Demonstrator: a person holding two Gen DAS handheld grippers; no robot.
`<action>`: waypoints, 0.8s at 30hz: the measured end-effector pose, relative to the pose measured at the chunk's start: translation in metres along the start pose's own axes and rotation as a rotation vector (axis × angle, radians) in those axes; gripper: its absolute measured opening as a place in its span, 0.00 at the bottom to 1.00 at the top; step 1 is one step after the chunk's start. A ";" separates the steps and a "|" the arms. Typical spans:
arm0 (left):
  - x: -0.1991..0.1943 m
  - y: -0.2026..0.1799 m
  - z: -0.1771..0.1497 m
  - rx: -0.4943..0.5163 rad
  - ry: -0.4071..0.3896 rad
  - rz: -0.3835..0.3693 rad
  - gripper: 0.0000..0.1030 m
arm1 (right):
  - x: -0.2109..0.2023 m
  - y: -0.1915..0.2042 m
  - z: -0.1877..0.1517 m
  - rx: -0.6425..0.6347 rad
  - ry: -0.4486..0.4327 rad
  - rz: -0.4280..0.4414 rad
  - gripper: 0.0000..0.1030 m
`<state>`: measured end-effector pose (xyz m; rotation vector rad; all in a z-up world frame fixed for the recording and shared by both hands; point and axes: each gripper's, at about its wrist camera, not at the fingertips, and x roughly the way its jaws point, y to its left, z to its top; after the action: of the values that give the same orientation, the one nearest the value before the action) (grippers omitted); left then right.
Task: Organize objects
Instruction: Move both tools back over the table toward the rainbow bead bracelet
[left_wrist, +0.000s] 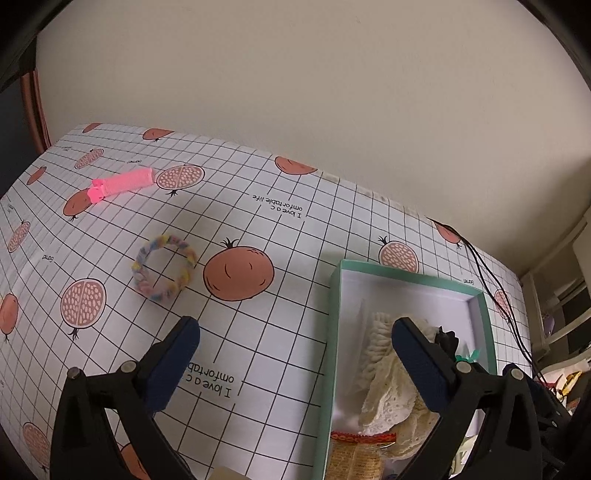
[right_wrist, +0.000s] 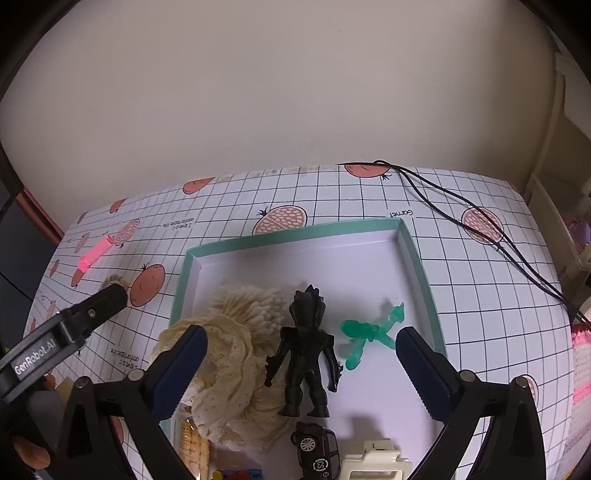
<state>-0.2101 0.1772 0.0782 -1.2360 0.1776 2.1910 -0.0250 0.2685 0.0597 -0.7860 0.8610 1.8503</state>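
A mint-green box (right_wrist: 295, 236) lies on the pomegranate-print cloth. It holds cream lace scrunchies (right_wrist: 229, 369), a black figure (right_wrist: 308, 354), a green translucent figure (right_wrist: 365, 332), a dark toy car (right_wrist: 317, 450) and a cream clip (right_wrist: 373, 461). My right gripper (right_wrist: 301, 334) hovers open over the box, with nothing between its fingers. My left gripper (left_wrist: 295, 325) is open too, above the cloth at the box's (left_wrist: 406, 275) left rim. Farther left lie a pastel scrunchie (left_wrist: 164, 269) and a pink hair clip (left_wrist: 122, 184). One finger (right_wrist: 107, 301) of the left gripper shows in the right wrist view.
A black cable (right_wrist: 480, 218) runs across the table's back right corner. A cream wall stands right behind the table. Shelving (right_wrist: 569, 221) and a pink knitted item (right_wrist: 581, 354) are at the right edge. A hand (right_wrist: 29, 450) holds the left gripper.
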 end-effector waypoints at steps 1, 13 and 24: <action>-0.001 0.001 0.001 0.000 0.000 -0.001 1.00 | 0.000 0.000 0.000 0.003 0.000 0.000 1.00; -0.016 0.031 0.013 0.006 0.001 -0.012 1.00 | -0.009 0.017 0.003 0.024 -0.027 -0.005 1.00; -0.037 0.101 0.030 0.002 -0.036 0.010 1.00 | -0.023 0.075 0.007 0.029 -0.092 0.017 1.00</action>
<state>-0.2758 0.0914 0.1070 -1.1968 0.1716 2.2196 -0.0857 0.2386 0.0998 -0.6724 0.8366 1.8692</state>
